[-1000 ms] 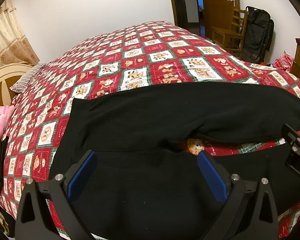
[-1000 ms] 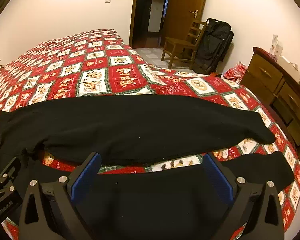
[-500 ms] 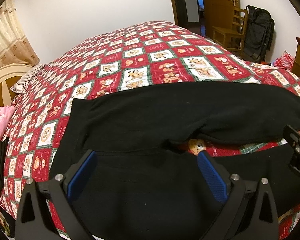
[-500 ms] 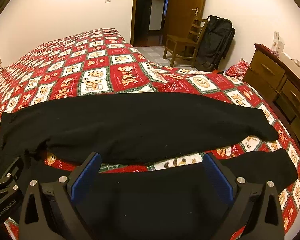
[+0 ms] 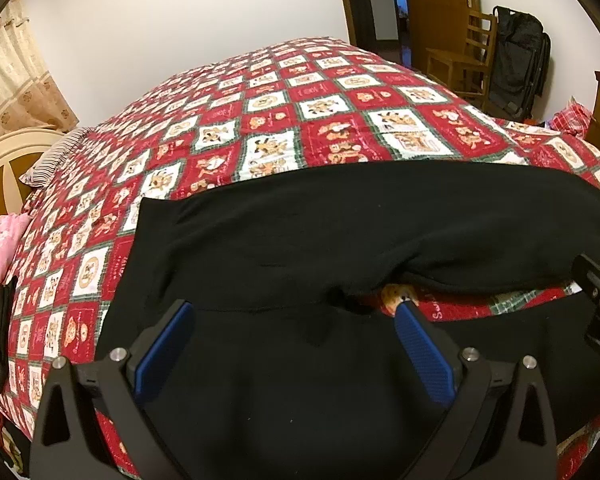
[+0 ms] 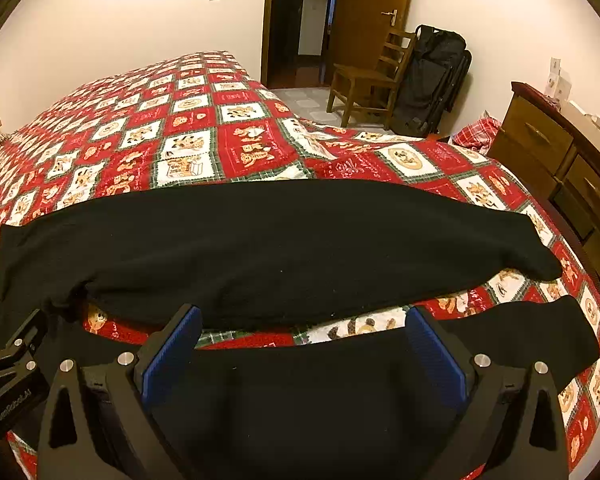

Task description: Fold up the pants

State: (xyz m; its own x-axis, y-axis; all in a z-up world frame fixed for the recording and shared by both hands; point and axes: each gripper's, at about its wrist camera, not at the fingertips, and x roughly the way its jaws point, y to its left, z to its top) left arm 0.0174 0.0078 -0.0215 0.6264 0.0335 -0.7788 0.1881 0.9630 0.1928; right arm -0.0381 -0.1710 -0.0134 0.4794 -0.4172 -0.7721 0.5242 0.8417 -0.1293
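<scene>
Black pants lie spread flat across the red patchwork bedspread, waist to the left, both legs running right. In the right wrist view the far leg and the near leg lie apart with a strip of quilt between them. My left gripper is open and empty, hovering over the seat and crotch area. My right gripper is open and empty over the near leg's upper edge. Each gripper shows at the edge of the other's view.
A wooden chair and a black bag stand by the door. A wooden dresser is at the right of the bed. A striped pillow, a headboard and pink cloth are at the left.
Both grippers have moved slightly forward and lower over the pants; the view has shifted a little. The pants have not moved and both grippers stay open.
</scene>
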